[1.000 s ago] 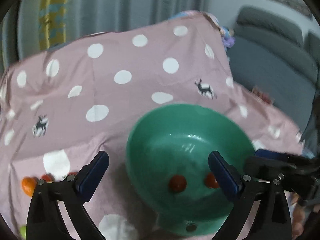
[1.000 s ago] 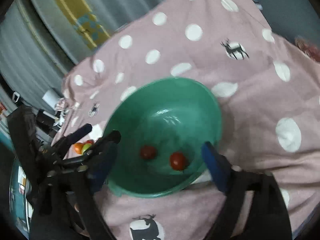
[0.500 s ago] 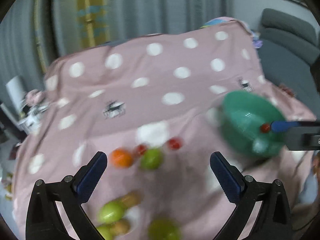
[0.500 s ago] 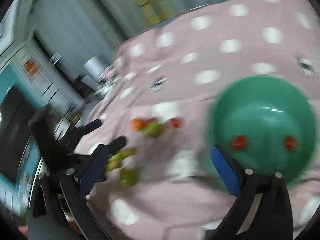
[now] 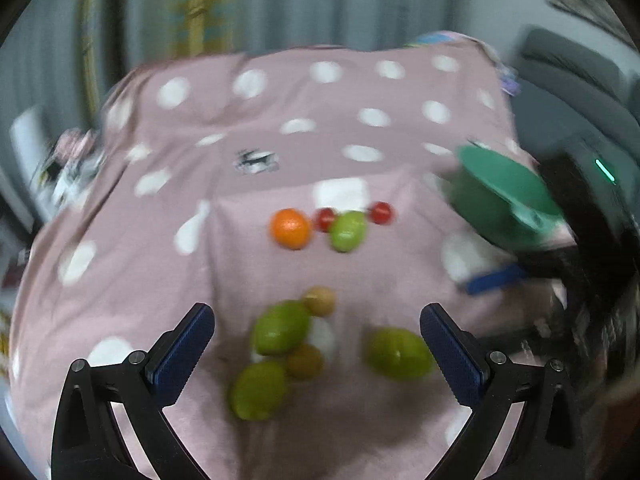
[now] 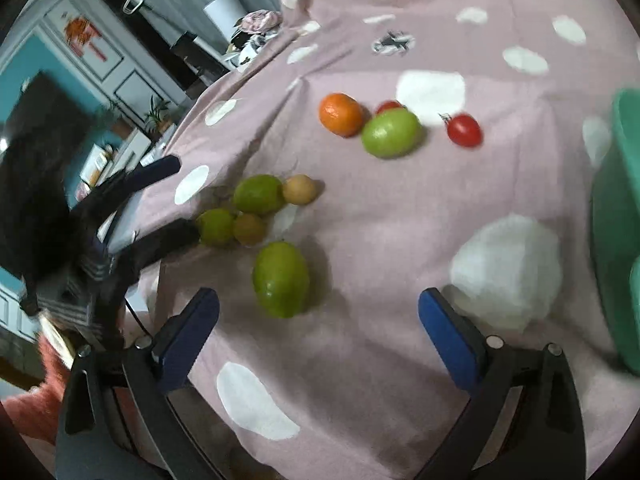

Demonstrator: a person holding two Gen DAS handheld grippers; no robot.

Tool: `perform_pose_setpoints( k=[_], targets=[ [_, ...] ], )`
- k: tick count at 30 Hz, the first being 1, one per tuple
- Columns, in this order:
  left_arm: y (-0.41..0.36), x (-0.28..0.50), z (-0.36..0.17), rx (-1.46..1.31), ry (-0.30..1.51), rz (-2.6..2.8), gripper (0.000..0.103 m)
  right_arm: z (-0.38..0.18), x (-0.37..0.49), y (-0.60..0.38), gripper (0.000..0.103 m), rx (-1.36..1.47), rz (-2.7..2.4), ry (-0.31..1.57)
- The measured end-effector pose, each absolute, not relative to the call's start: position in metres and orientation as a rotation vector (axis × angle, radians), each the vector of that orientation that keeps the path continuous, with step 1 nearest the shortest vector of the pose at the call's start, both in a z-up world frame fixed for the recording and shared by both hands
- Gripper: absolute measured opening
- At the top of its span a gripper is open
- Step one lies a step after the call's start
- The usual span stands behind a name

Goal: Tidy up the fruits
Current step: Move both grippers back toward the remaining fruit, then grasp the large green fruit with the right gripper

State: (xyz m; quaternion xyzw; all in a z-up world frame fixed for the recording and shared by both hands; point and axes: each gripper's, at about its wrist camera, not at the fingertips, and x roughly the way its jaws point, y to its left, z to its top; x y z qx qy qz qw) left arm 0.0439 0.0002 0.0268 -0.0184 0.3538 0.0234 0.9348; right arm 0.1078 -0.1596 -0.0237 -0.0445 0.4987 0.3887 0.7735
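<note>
Fruit lies loose on a pink polka-dot cloth (image 5: 280, 128). An orange (image 5: 291, 228), a green fruit (image 5: 348, 231) and two red cherry tomatoes (image 5: 381, 212) sit in a far group. Nearer lie several green fruits (image 5: 281, 327) and small brown ones (image 5: 319, 300). The green bowl (image 5: 504, 200) stands at the right. My left gripper (image 5: 317, 347) is open and empty, just short of the near group. My right gripper (image 6: 319, 326) is open and empty, with a green fruit (image 6: 281, 279) just ahead of its left finger. The bowl (image 6: 618, 220) is at that view's right edge.
The left gripper's fingers (image 6: 152, 172) reach in from the left in the right wrist view. A grey sofa (image 5: 580, 92) stands beyond the table's right side. Furniture and clutter (image 6: 224, 28) stand past the cloth's far left edge.
Both grippers have swung left, away from above the bowl with two tomatoes in it, toward the loose fruit. The fruit is now close in front of both. Both stay open.
</note>
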Motion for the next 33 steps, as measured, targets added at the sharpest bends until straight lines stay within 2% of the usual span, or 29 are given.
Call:
perform_pose_setpoints(
  k=[4,8,12,15,17,18,19,20,21,22,30,32,33],
  targets=[
    [-0.026,0.043,0.013,0.098,0.763,0.068,0.102,-0.016,0.112,-0.183,0.101,-0.029,0.831,1.053],
    [-0.029,0.056,-0.002,-0.064,0.857,-0.025,0.102,-0.012,0.122,-0.194,0.1,0.091,0.839,1.056],
    [-0.047,0.069,-0.012,-0.033,0.894,-0.048,0.102,-0.029,0.126,-0.17,0.096,0.028,0.83,1.111],
    [-0.045,0.079,-0.02,-0.107,0.925,-0.031,0.102,-0.032,0.12,-0.152,0.092,-0.11,0.786,1.073],
    [-0.039,0.082,-0.023,-0.151,0.936,0.007,0.092,-0.033,0.12,-0.149,0.089,-0.123,0.762,1.068],
    [-0.036,0.082,-0.024,-0.155,0.941,0.021,0.085,-0.032,0.122,-0.151,0.085,-0.121,0.764,1.065],
    [-0.035,0.083,-0.027,-0.154,0.952,0.027,0.083,-0.03,0.122,-0.152,0.072,-0.117,0.775,1.062],
    [-0.033,0.082,-0.029,-0.156,0.959,0.039,0.083,-0.029,0.123,-0.153,0.066,-0.108,0.792,1.07],
    [-0.033,0.081,-0.03,-0.164,0.958,0.039,0.083,-0.027,0.122,-0.154,0.064,-0.099,0.806,1.075],
    [-0.032,0.08,-0.032,-0.173,0.964,0.033,0.083,-0.025,0.12,-0.154,0.066,-0.098,0.82,1.068],
    [-0.036,0.077,-0.03,-0.197,0.947,-0.019,0.083,-0.037,0.114,-0.129,0.064,-0.086,0.905,1.132],
    [-0.038,0.078,-0.032,-0.179,0.957,-0.005,0.078,-0.043,0.109,-0.119,0.06,-0.126,0.912,1.14],
    [-0.039,0.077,-0.032,-0.162,0.954,0.013,0.071,-0.045,0.108,-0.114,0.055,-0.133,0.922,1.146]
  ],
)
